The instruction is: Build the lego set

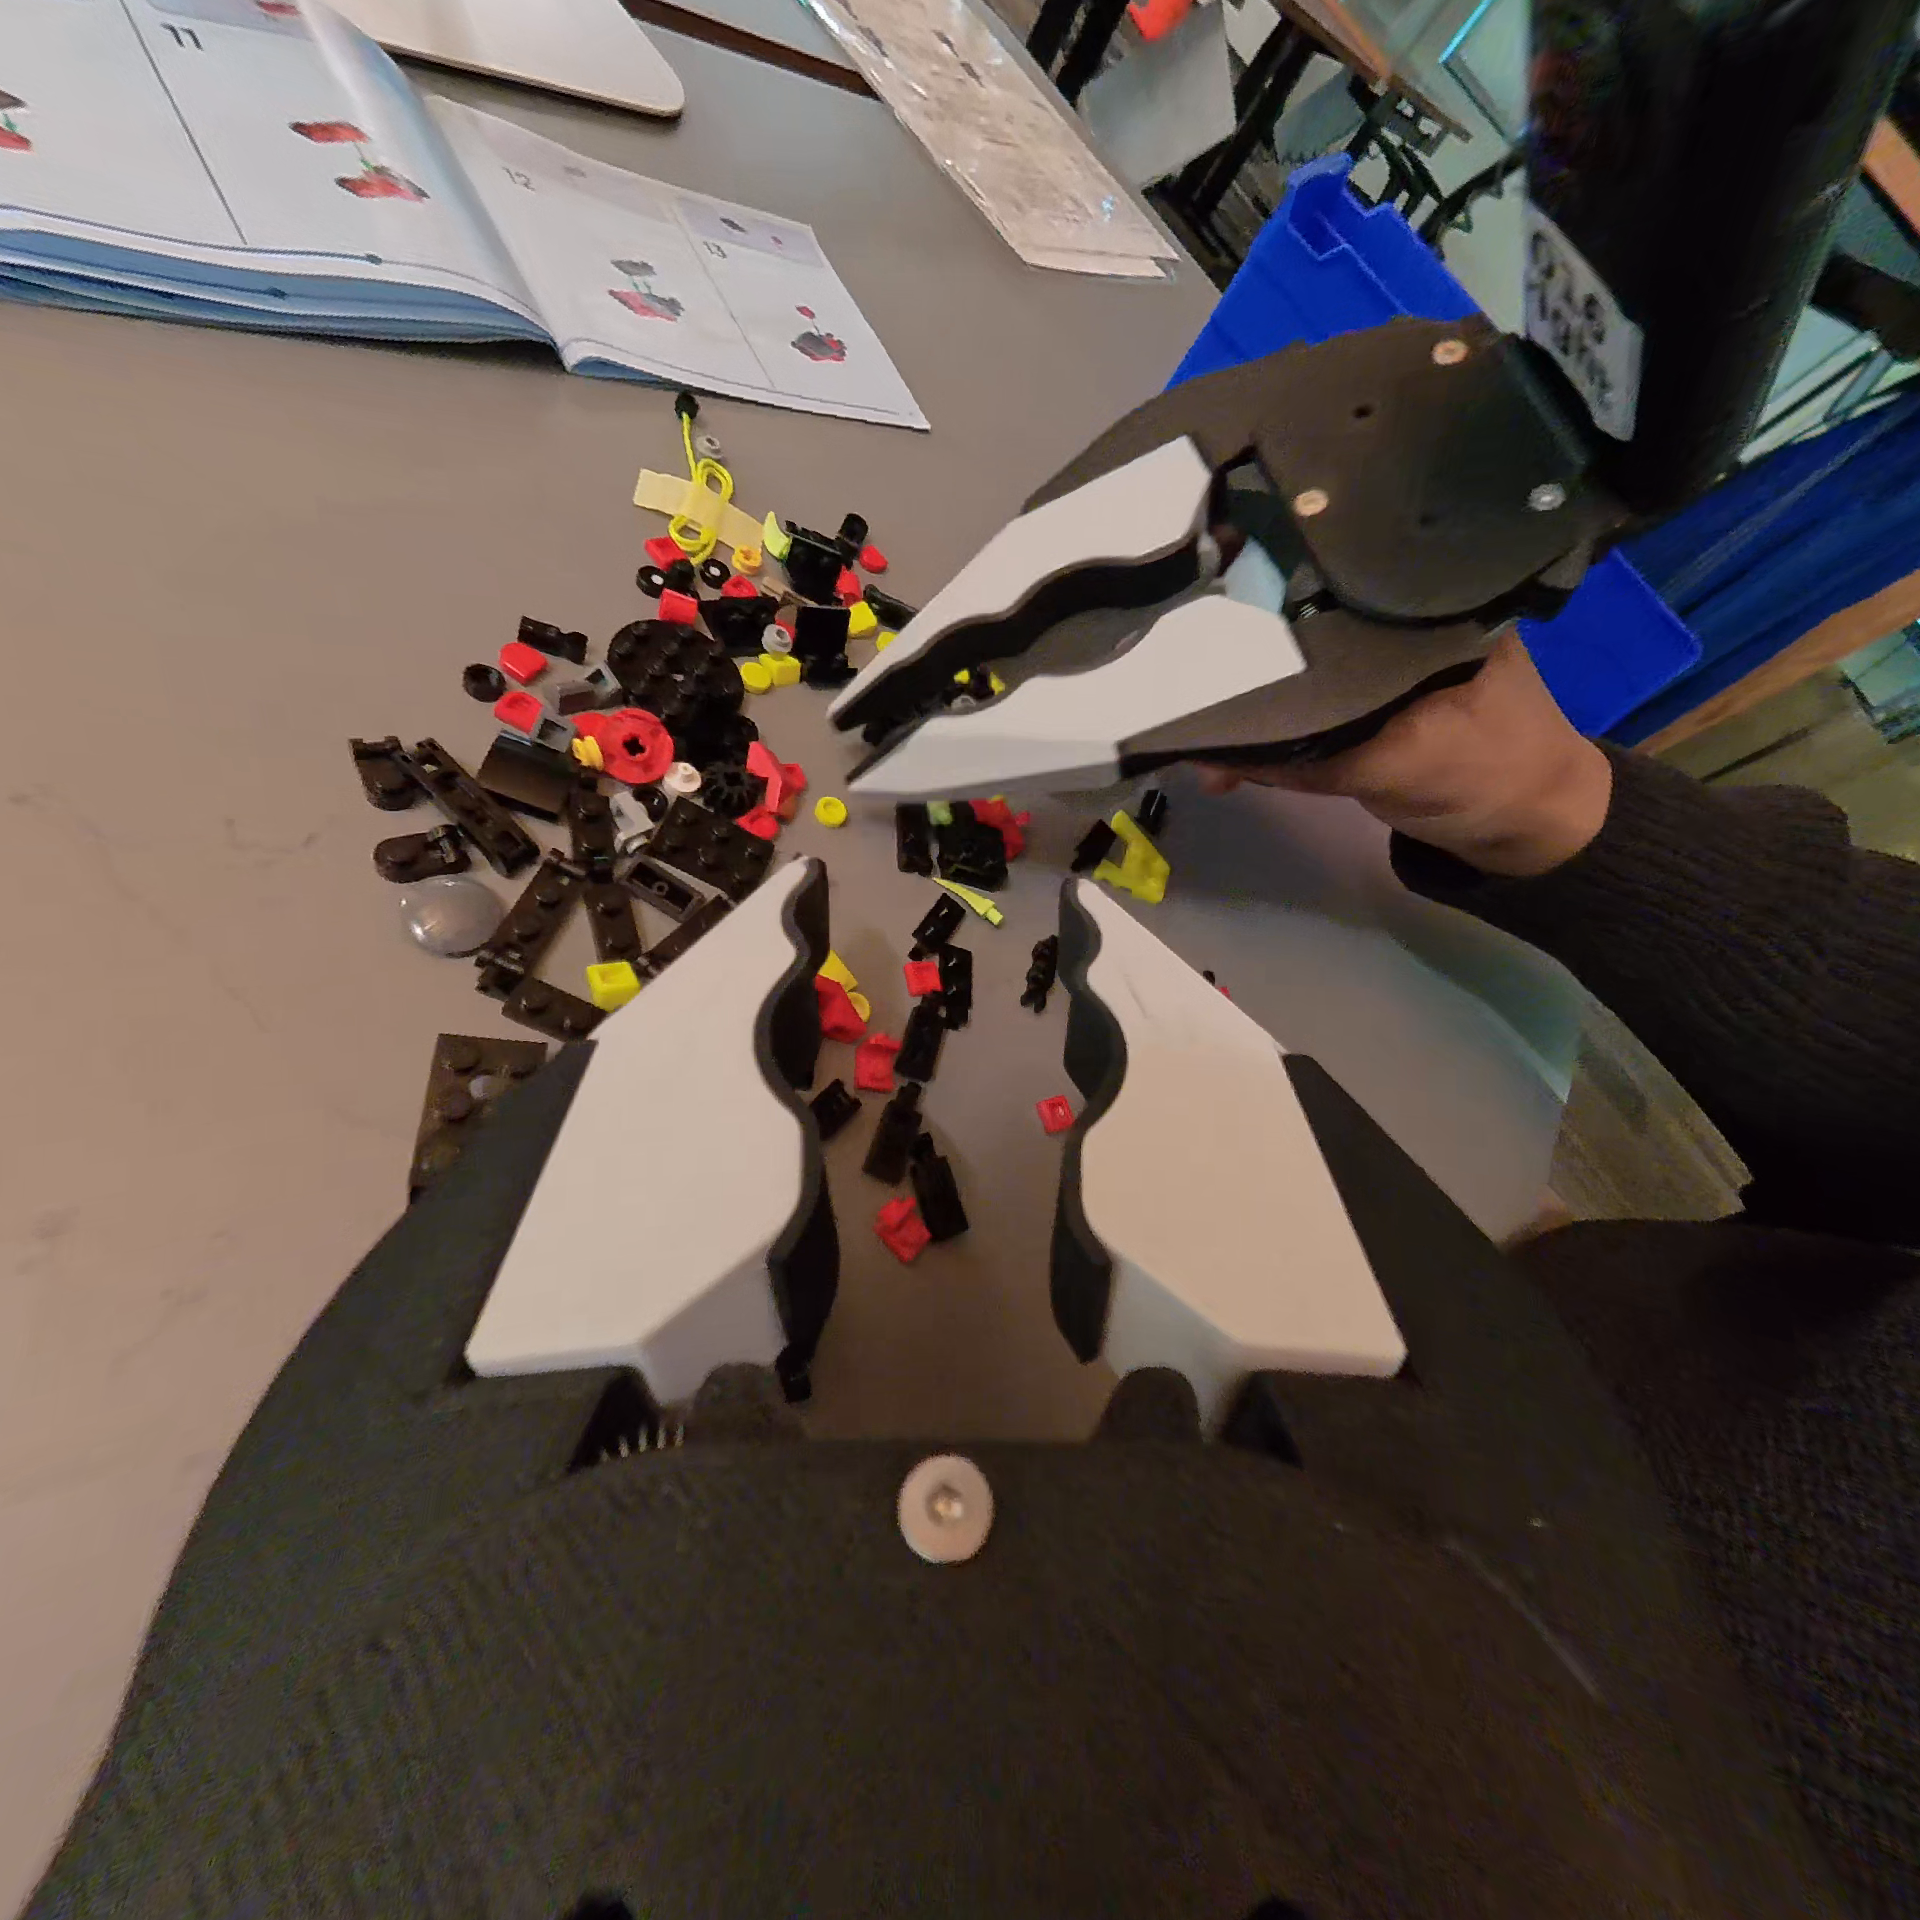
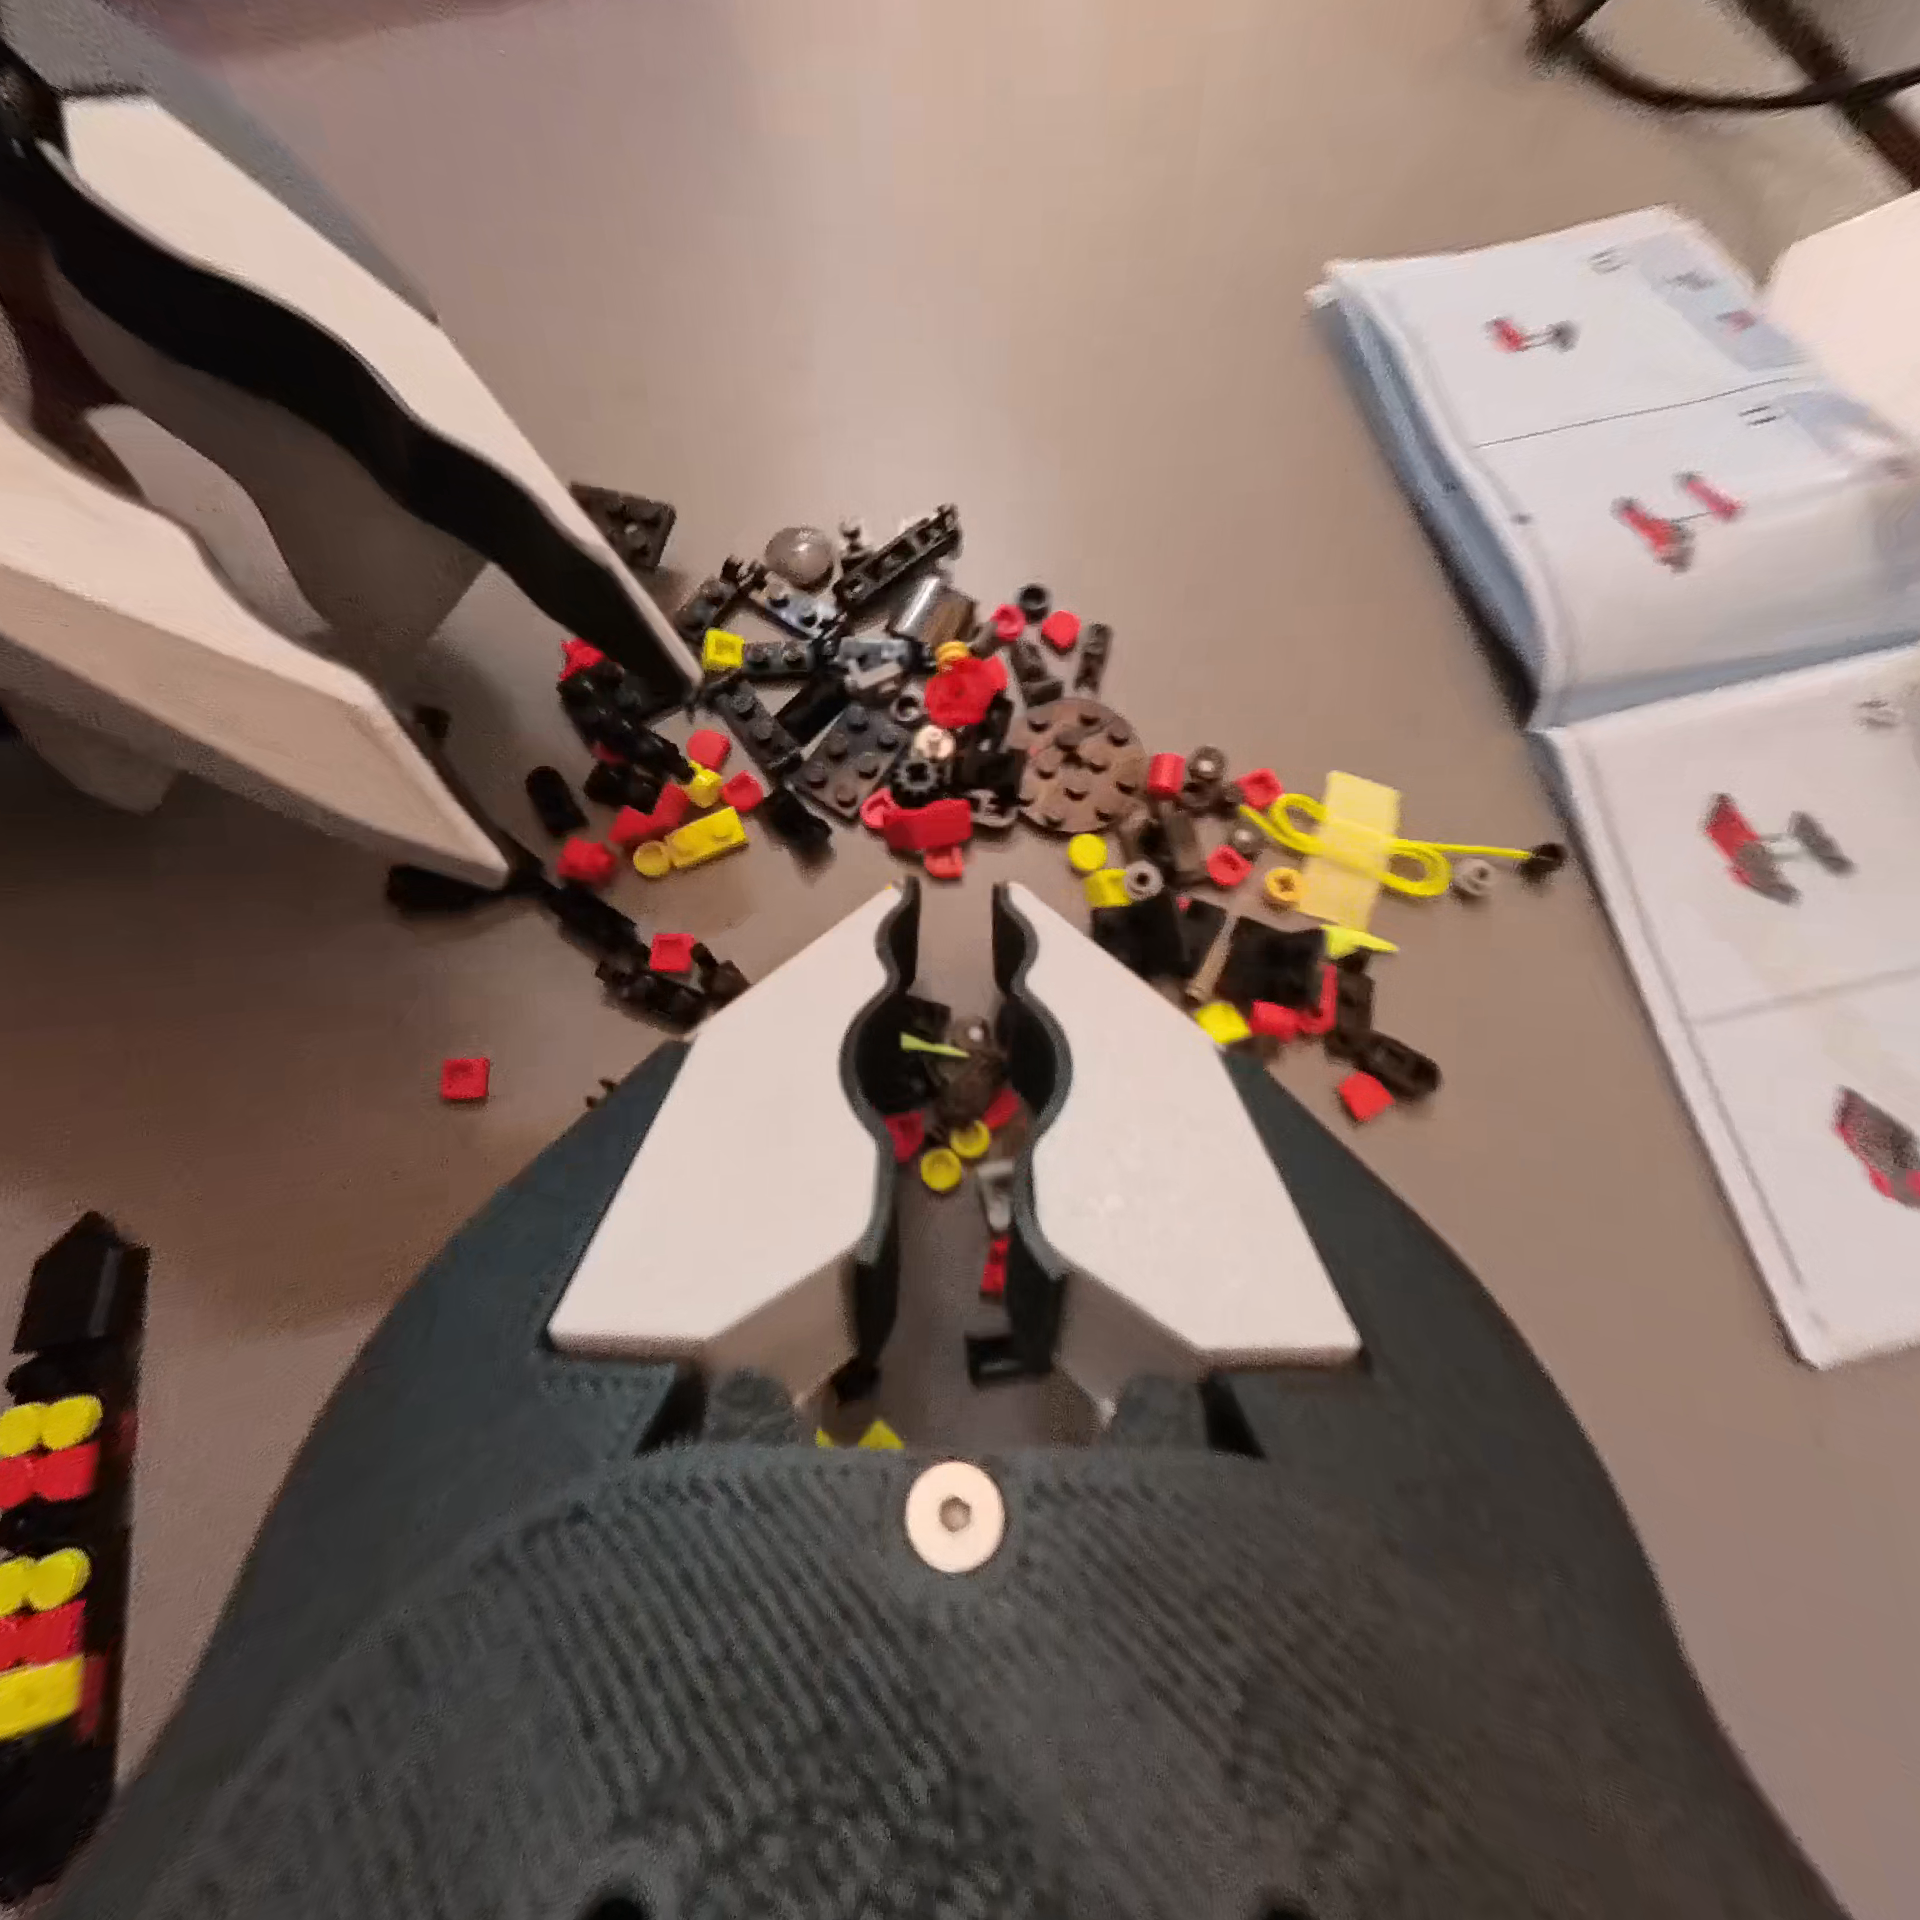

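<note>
The left gripper (image 1: 940, 883) hangs over the grey table (image 1: 208, 727) with its white fingers (image 1: 665, 1122) spread wide and nothing between them, only loose black and red pieces on the surface below. The right gripper (image 2: 954, 902) hovers above the same spread, its fingers (image 2: 769, 1132) parted by a narrow gap at the tips and gripping nothing; small bricks lie on the table under the gap. The pile of lego pieces (image 1: 665, 748) sits mid-table, black, red and yellow, with a black round plate (image 2: 1081, 758), a red round piece (image 1: 634, 743) and a yellow string (image 2: 1351, 847) among them. An open instruction booklet (image 1: 343, 208) lies beyond the pile. A partly built black, red and yellow assembly (image 2: 62, 1507) rests at the lower left edge of the right wrist view. A blue bin (image 1: 1351, 270) stands off the table's far side; its contents cannot be seen.
</note>
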A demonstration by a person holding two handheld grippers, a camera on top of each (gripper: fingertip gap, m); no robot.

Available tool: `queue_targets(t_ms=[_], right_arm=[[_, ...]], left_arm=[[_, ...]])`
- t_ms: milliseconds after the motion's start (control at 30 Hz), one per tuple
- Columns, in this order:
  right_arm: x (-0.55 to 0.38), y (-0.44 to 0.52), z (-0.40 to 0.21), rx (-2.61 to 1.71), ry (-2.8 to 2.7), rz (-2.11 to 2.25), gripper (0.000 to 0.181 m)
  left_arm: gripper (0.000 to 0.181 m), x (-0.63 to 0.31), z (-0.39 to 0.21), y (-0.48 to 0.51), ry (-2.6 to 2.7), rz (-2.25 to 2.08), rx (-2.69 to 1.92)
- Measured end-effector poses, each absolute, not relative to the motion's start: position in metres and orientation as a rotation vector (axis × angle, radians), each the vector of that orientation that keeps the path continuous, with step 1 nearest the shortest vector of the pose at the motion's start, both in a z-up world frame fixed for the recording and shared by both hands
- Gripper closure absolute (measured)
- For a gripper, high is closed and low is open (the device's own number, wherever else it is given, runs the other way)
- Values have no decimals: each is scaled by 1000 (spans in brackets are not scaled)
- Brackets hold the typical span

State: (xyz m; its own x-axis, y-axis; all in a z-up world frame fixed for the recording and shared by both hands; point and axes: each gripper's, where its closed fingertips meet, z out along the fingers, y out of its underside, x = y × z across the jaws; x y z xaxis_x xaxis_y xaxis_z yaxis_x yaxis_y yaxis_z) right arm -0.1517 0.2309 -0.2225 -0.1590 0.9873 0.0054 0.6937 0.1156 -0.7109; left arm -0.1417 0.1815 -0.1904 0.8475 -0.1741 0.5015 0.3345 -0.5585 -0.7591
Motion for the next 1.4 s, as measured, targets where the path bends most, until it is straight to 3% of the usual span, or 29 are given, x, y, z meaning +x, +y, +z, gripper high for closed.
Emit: queue_targets(t_ms=[33, 467, 600, 700, 767, 1067, 1400], right_arm=[[-154, 229, -228, -1626, -1937, 772, 167], [-163, 226, -231, -1729, -1923, 871, 175], [-156, 213, -196, -1724, -1823, 1146, 174], [-146, 199, -161, -1780, -1612, 1502, 175], [-141, 191, -140, -1825, -1396, 1790, 175], [-124, 182, -135, -1992, -948, 2283, 176], [-131, 174, -144, -2061, -863, 2433, 175]], left_arm=[[139, -141, -191, 181, -112, -669, -2064], [140, -140, -190, 180, -103, -690, -2061], [142, -142, -180, 181, -62, -654, -2018], [166, -139, -165, 179, 83, -543, -1963], [169, -137, -157, 179, 175, -421, -1920], [167, -128, -165, 183, 302, -257, -1906], [170, -121, -158, 183, 380, -179, -1838]])
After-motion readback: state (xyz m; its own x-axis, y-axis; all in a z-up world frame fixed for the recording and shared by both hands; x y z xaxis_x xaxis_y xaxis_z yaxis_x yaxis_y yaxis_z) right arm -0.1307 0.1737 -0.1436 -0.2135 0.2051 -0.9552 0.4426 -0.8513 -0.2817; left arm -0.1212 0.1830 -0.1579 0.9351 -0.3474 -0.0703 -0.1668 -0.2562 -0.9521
